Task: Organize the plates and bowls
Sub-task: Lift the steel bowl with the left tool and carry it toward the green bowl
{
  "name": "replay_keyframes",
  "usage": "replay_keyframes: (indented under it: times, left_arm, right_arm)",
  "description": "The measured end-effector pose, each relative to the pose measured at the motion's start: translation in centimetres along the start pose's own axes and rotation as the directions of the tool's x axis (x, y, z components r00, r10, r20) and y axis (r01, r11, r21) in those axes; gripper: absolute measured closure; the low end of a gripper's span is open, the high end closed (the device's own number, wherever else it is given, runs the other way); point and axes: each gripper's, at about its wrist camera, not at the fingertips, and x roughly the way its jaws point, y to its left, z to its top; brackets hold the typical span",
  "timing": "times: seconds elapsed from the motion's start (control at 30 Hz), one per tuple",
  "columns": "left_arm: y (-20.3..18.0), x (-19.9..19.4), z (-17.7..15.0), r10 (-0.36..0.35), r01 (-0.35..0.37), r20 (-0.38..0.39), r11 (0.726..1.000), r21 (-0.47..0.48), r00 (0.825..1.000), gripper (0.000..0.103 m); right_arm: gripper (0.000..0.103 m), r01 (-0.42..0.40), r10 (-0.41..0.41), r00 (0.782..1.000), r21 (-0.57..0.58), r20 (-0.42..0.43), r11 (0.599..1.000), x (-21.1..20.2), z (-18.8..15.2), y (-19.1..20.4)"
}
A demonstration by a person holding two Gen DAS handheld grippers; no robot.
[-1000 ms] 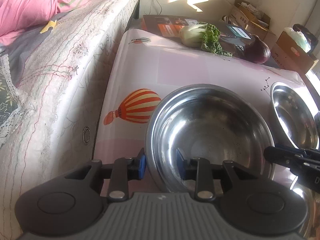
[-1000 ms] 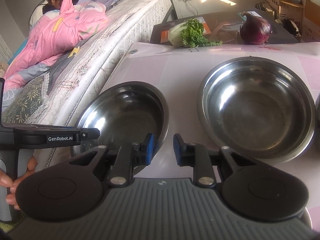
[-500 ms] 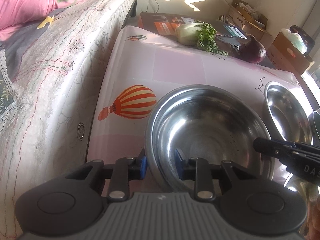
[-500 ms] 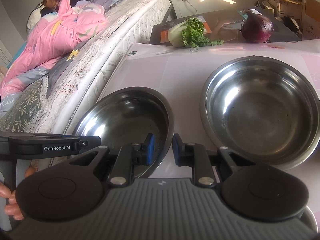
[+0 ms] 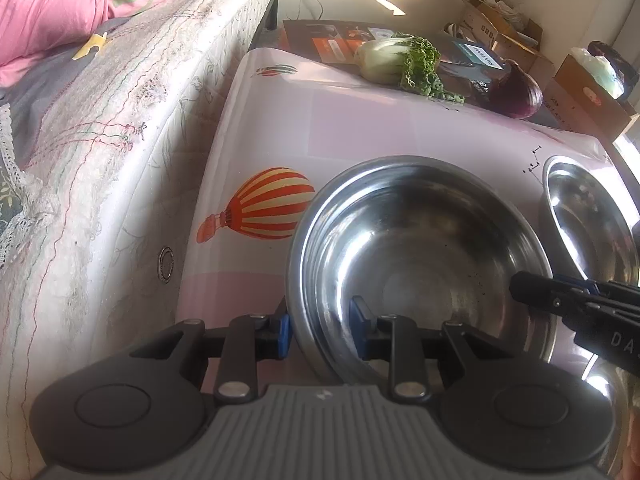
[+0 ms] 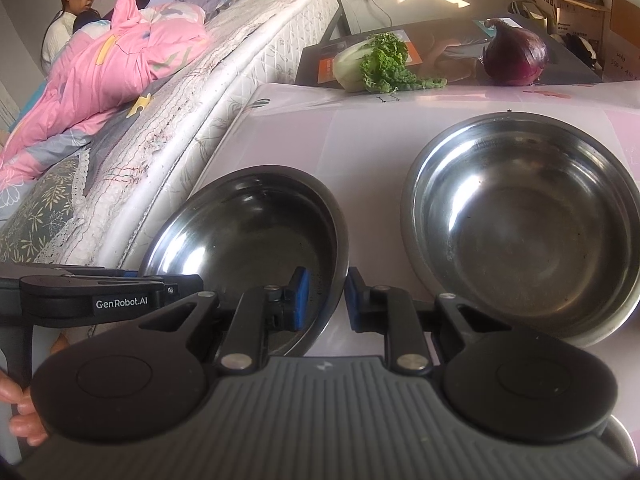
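Note:
A steel bowl [image 5: 420,264] sits near the front of the pink table [image 5: 320,128]. My left gripper [image 5: 318,326] is shut on its near-left rim, one finger inside and one outside. In the right wrist view the same bowl [image 6: 248,232] appears tilted, and my right gripper [image 6: 326,300] straddles its right rim with its fingers close to the rim. A second steel bowl [image 6: 524,220] rests flat on the table to the right; it also shows in the left wrist view [image 5: 588,220].
A mattress [image 5: 120,120] runs along the table's left edge with a pink quilt [image 6: 120,64] on it. A cabbage [image 6: 376,62] and a purple onion [image 6: 516,56] lie at the far end. Cardboard boxes [image 5: 500,28] stand behind. A person [image 6: 72,12] sits far left.
The first bowl's right side has risen so it tilts between both grippers. My right gripper has moved onto its right rim. The second bowl has not moved.

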Motion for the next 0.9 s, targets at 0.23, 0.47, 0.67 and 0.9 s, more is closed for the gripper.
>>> replay_keyframes:
  times: [0.23, 0.47, 0.67, 0.9]
  left_arm:
    - [-0.1, -0.6, -0.1, -0.001, 0.001, 0.025, 1.000, 0.010, 1.000, 0.074]
    - [-0.3, -1.6, -0.1, 0.007, -0.008, 0.056, 1.000, 0.028, 0.998, 0.074]
    - [-0.3, -1.7, -0.3, 0.003, -0.006, 0.065, 0.999, 0.036, 0.998, 0.074]
    - [0.8, -1.2, -0.8, -0.031, 0.030, 0.047, 0.999, 0.009, 0.998, 0.080]
  right_arm:
    - [0.084, 0.013, -0.012, 1.000, -0.024, 0.026, 1.000, -0.7, 0.1, 0.4]
    - [0.084, 0.020, -0.018, 0.999, -0.050, 0.051, 0.999, -1.5, 0.5, 0.8]
    - [0.084, 0.025, -0.020, 0.998, -0.069, 0.062, 0.997, -1.8, 0.5, 0.9]
    - [0.085, 0.029, -0.027, 0.999, -0.047, 0.034, 0.998, -1.1, 0.1, 0.0]
